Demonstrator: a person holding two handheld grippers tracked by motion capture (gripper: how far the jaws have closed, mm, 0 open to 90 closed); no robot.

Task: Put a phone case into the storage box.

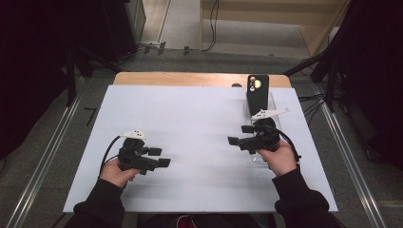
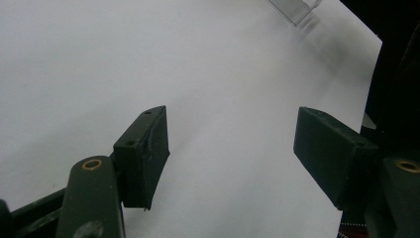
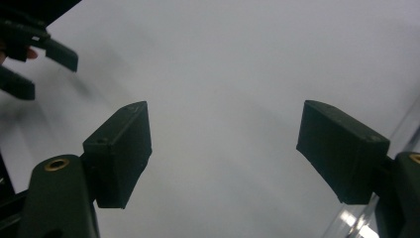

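Both grippers are hovering released over the white counter (image 1: 190, 123). The right gripper (image 1: 236, 135) is waiting near the phone (image 1: 257, 92), propped upright in its clear stand (image 1: 273, 102); the left gripper (image 1: 159, 157) is idling well apart.

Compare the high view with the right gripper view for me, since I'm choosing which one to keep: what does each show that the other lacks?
The high view alone has the black phone standing upright in a clear stand at the far right of the white table, plus the person's hands, dark sleeves and the floor around.

The right gripper view alone gives a close look along the right gripper, its jaws wide apart with nothing between them.

Both show the white table and the left gripper, open and empty.
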